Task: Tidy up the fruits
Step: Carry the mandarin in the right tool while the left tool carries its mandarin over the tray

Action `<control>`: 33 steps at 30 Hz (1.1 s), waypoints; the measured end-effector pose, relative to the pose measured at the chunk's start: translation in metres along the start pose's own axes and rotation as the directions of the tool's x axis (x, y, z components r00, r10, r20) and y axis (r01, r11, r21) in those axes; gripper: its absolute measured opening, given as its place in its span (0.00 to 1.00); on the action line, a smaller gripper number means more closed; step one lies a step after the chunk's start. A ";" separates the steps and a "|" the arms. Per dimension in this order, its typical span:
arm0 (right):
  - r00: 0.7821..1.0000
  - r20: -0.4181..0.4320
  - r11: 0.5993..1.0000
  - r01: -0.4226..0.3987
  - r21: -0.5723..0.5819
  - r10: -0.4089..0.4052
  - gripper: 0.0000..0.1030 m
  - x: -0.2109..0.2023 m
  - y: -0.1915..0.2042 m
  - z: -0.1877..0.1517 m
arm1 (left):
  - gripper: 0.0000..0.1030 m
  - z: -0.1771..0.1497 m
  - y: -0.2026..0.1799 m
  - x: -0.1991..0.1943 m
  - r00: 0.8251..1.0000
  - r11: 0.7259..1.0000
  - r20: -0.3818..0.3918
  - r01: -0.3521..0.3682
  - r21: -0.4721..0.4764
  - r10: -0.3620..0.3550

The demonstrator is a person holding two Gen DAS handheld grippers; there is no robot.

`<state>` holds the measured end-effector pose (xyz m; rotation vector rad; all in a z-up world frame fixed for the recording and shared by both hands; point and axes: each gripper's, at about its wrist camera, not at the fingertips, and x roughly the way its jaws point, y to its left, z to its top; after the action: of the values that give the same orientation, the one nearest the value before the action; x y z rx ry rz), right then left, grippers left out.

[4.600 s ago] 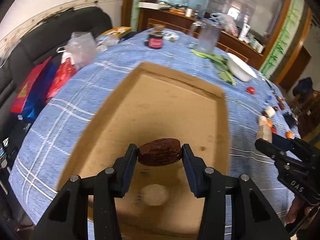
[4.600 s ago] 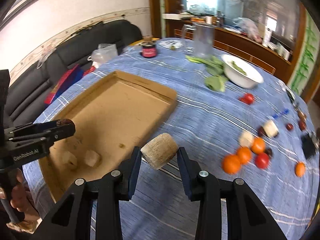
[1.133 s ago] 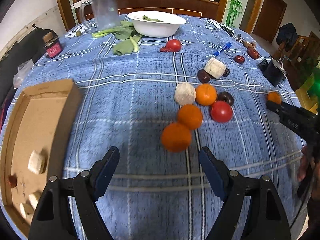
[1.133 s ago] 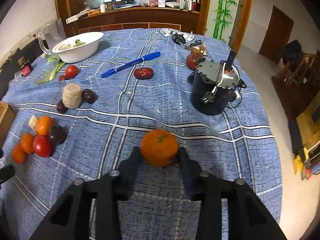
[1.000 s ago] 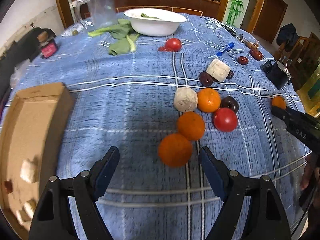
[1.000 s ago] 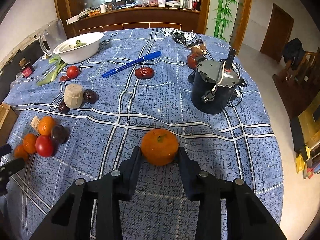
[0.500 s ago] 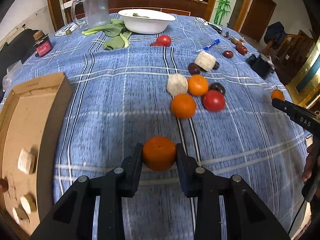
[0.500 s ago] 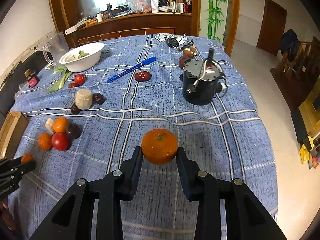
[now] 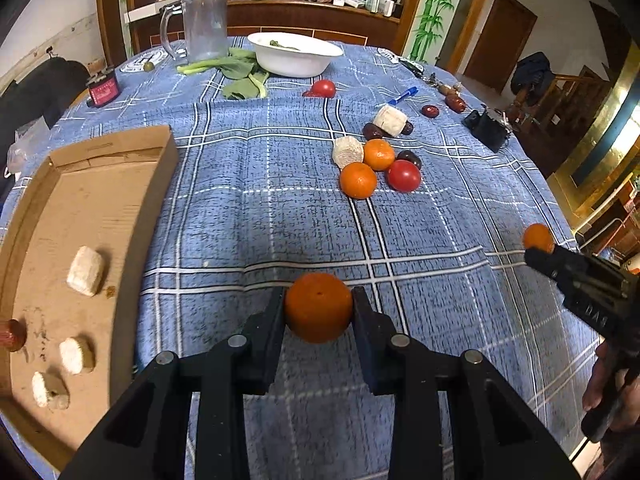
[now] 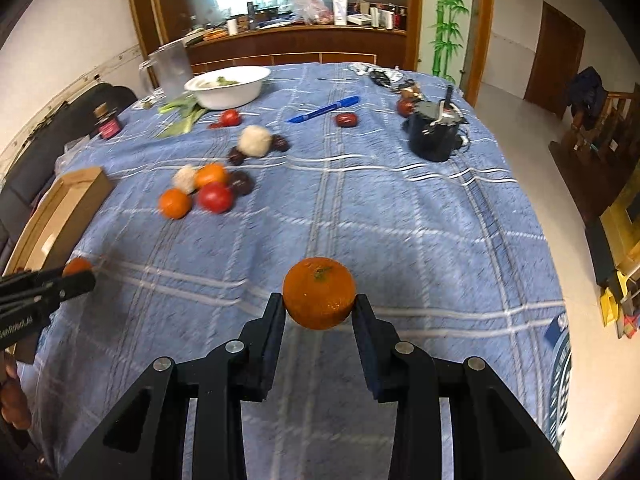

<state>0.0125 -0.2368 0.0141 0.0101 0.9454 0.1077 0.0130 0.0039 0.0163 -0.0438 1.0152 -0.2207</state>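
Blue checked cloth covers the whole round surface (image 9: 280, 208), whose far rim meets a wooden sideboard and whose right rim drops to bare floor in the right wrist view. Along the left edge lies a cardboard tray (image 9: 132, 184), cut off by the frame in both views; three pale chunks (image 9: 85, 270) and one dark red fruit (image 9: 12, 334), itself half cut off, show inside it. A wide bare stretch of cloth separates the tray from the loose pile near the middle. That pile holds two oranges (image 9: 358, 180), one red tomato (image 9: 404, 176), a pale chunk and a dark fruit partly hidden behind the tomato. Farther back sit a white bowl (image 9: 294, 54), greens, a clear jug, another tomato, a blue pen and a black pot (image 10: 434, 134); the small things at the far right rim are too small to make out.

Each claw grips one orange. The left claw (image 9: 318, 314) is clamped on an orange (image 9: 318, 307) above open cloth, near the tray's long wall. The right claw (image 10: 319, 310) pinches a second orange (image 10: 319, 298), green stem scar up, over empty cloth toward the right side. Each claw appears at the edge of the other's view, blurred, with only part of a hand visible.
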 end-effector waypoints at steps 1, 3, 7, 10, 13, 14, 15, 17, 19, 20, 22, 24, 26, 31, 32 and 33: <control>1.000 0.001 1.000 -0.007 0.001 0.007 0.36 -0.002 0.005 -0.002 | 0.30 -0.001 0.001 -0.003 1.000 1.000 0.005 0.003 0.002 -0.003; 1.000 0.002 1.000 -0.011 0.001 0.011 0.36 -0.005 0.013 -0.005 | 0.30 -0.003 0.005 -0.010 1.000 1.000 0.015 0.008 0.006 -0.008; 1.000 0.004 1.000 -0.018 -0.017 0.018 0.36 -0.008 0.032 -0.005 | 0.30 -0.005 0.016 -0.023 0.999 1.000 0.036 0.016 -0.001 -0.016; 1.000 0.006 0.999 -0.028 -0.033 0.028 0.36 -0.009 0.047 -0.002 | 0.30 -0.005 0.028 -0.032 0.999 1.000 0.049 0.015 -0.014 -0.014; 0.999 0.011 0.998 -0.037 -0.056 0.038 0.36 -0.009 0.063 0.001 | 0.30 -0.005 0.042 -0.039 0.998 0.999 0.062 0.010 -0.036 -0.008; 0.999 0.013 0.997 -0.039 -0.063 0.040 0.36 -0.009 0.068 0.002 | 0.30 -0.004 0.047 -0.042 0.998 0.999 0.067 0.009 -0.044 -0.006; 0.999 0.015 0.997 -0.043 -0.071 0.044 0.36 -0.009 0.073 0.004 | 0.30 -0.005 0.052 -0.045 0.997 0.999 0.071 0.004 -0.049 -0.001; 0.998 0.020 0.995 -0.050 -0.087 0.052 0.36 -0.010 0.084 0.007 | 0.30 -0.005 0.061 -0.050 0.997 0.998 0.082 -0.002 -0.060 0.007; 0.998 0.021 0.993 -0.060 -0.103 0.062 0.36 -0.009 0.095 0.011 | 0.30 -0.005 0.070 -0.055 0.996 0.997 0.089 -0.011 -0.071 0.017; 0.997 0.020 0.992 -0.067 -0.111 0.070 0.36 -0.009 0.100 0.013 | 0.30 -0.005 0.075 -0.057 0.995 0.997 0.093 -0.015 -0.078 0.022; 0.996 0.020 0.989 -0.080 -0.127 0.083 0.36 -0.008 0.111 0.017 | 0.30 -0.005 0.085 -0.062 0.994 0.996 0.102 -0.024 -0.090 0.033; 0.995 0.019 0.985 -0.094 -0.141 0.098 0.36 -0.006 0.123 0.021 | 0.30 -0.006 0.095 -0.066 0.993 0.994 0.108 -0.034 -0.102 0.045; 0.993 0.021 0.981 -0.111 -0.157 0.116 0.36 -0.005 0.135 0.026 | 0.30 -0.007 0.106 -0.069 0.992 0.992 0.111 -0.044 -0.119 0.058; 0.987 0.025 0.965 -0.148 -0.217 0.157 0.36 -0.001 0.172 0.040 | 0.30 -0.009 0.133 -0.073 0.990 0.984 0.110 -0.073 -0.160 0.091; 0.986 0.023 0.961 -0.158 -0.226 0.168 0.36 0.000 0.180 0.043 | 0.30 -0.009 0.139 -0.074 0.989 0.982 0.110 -0.078 -0.172 0.098; 0.984 0.022 0.958 -0.168 -0.233 0.178 0.36 0.002 0.186 0.046 | 0.30 -0.010 0.146 -0.075 0.988 0.979 0.110 -0.083 -0.185 0.105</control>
<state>0.0342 -0.0497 0.0499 -0.1195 0.8838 0.3776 -0.0094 0.1624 0.0539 -0.1712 0.9129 -0.0386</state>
